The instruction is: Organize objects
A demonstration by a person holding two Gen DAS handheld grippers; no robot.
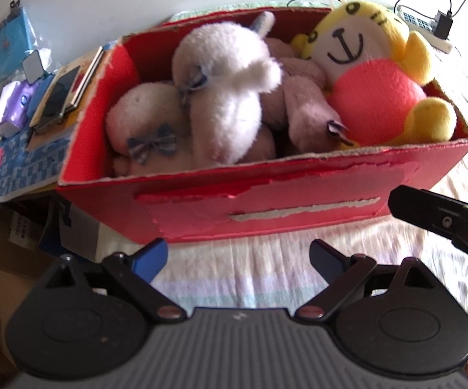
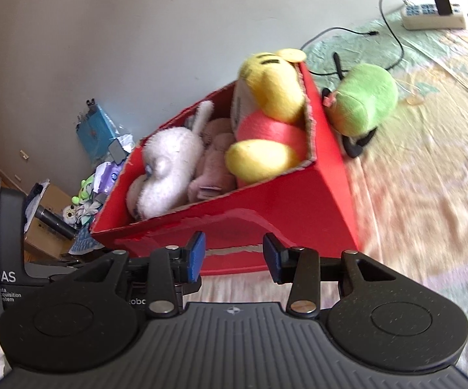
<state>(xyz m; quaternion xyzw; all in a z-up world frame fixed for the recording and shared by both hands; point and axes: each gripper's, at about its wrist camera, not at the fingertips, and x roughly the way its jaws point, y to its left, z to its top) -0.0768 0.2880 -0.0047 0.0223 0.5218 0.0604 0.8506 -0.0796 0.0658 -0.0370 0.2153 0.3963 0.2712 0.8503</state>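
1. Red cardboard box (image 1: 266, 204) sits on a pale bedspread (image 1: 266, 278); its near wall is torn along the rim and scuffed, with a strip of bare card showing.
2. Inside the box: a white plush (image 1: 227, 74) lies across the middle, with a small blue bow (image 1: 151, 144) on a cream toy below it at the box's left end. How many separate pale toys there are cannot be told; they overlap.
3. A pinkish plush (image 1: 302, 110) is wedged between the white one and a yellow tiger plush (image 1: 373, 64) with a coral belly, which props against the box's right end, its head above the rim.
4. Behind the box's right wall, outside it, a green plush (image 2: 363, 100) lies on the bedspread. Its lower part is hidden by the box corner; black bits stick out, shape unclear.
5. Left gripper (image 1: 237, 259) hovers just before the box's near wall, blue-padded fingers spread wide, nothing between them.
6. Right gripper (image 2: 234, 254) is close to the same wall, fingers parted and unloaded. From the left wrist view only its black tip shows, at the frame edge.
7. Left of the box: a cluttered heap on a blue patterned cloth (image 1: 17, 162), blurred; a blue packet (image 1: 7, 45) leans on the wall.
8. Beyond the box, a power strip (image 2: 435, 16) with a cable, partly cut off.
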